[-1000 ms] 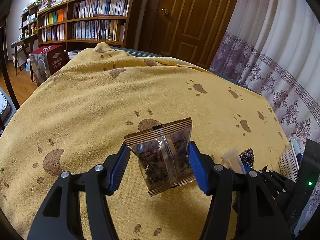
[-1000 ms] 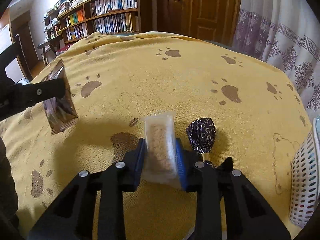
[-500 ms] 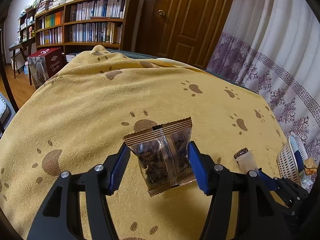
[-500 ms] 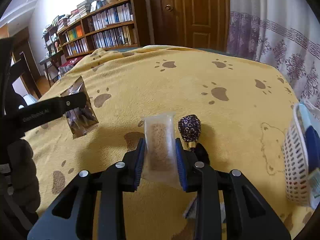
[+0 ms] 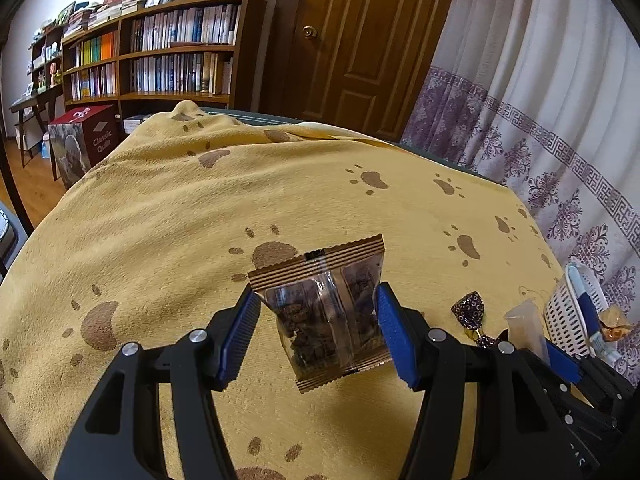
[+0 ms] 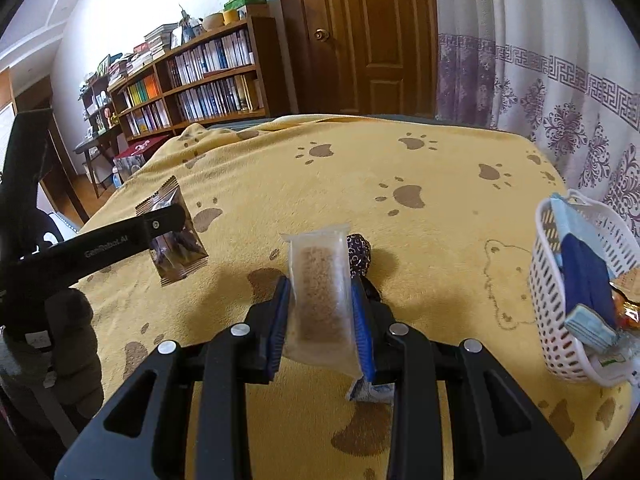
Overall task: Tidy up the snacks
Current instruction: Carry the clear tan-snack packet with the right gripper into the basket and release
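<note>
My left gripper (image 5: 316, 328) is shut on a brown-edged clear snack packet (image 5: 324, 312) with dark pieces inside, held above the yellow paw-print blanket (image 5: 200, 208). The packet also shows at the left of the right wrist view (image 6: 176, 240). My right gripper (image 6: 320, 308) is shut on a clear packet of tan crumbly snack (image 6: 320, 288), also held above the blanket. A dark patterned wrapped candy (image 6: 360, 254) lies on the blanket just beyond it. A white slotted basket (image 6: 552, 320) holding blue packets and wrapped sweets stands at the right.
A small blue-and-white wrapper (image 6: 368, 390) lies under the right gripper. A curtain (image 5: 540, 100) hangs along the right. A bookshelf (image 5: 160, 60), a wooden door (image 5: 352, 40) and a red box (image 5: 88, 144) stand beyond the blanket's far edge.
Both grippers have risen with their packets, so more of the room shows. The right gripper has moved rightward; the white basket is now in full view.
</note>
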A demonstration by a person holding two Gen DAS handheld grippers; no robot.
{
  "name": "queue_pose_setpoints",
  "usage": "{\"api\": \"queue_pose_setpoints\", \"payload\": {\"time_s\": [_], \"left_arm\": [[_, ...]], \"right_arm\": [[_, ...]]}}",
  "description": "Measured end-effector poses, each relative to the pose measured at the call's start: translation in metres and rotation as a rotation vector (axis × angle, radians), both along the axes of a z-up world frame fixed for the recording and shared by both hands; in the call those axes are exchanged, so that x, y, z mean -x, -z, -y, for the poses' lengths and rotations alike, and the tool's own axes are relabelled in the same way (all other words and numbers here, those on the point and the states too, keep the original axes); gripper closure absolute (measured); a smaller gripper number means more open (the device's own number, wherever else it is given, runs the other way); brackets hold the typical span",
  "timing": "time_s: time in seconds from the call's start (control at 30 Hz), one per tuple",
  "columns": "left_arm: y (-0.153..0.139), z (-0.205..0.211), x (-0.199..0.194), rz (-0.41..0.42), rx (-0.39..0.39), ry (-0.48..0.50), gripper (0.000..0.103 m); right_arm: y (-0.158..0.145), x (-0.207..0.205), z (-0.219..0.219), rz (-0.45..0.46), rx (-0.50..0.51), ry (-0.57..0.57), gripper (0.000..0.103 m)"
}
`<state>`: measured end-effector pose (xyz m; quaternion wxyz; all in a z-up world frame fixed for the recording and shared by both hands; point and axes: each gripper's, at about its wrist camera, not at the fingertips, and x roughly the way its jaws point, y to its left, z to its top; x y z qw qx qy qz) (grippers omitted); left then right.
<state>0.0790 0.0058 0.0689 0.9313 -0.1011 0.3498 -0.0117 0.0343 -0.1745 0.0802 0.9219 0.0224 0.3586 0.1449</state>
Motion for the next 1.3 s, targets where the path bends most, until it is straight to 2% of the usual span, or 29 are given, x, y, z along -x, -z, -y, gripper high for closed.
{"api": "queue_pose_setpoints", "payload": {"time_s": [0.53, 0.8, 1.0, 1.3], "left_arm": [[-0.003, 0.008, 0.004, 0.011, -0.004, 0.028, 0.043], [-0.002, 0.01, 0.004, 0.01, -0.007, 0.03, 0.043], [-0.001, 0.012, 0.004, 0.008, -0.01, 0.032, 0.043], [0.0, 0.013, 0.003, 0.006, -0.011, 0.032, 0.043]], "right_arm": [[-0.016, 0.022, 0.034, 0.026, -0.064, 0.083, 0.073], [-0.03, 0.025, 0.082, 0.056, -0.076, 0.21, 0.073], [-0.038, 0.022, 0.131, 0.069, -0.098, 0.347, 0.073], [-0.038, 0.001, 0.175, 0.058, -0.085, 0.457, 0.072]]}}
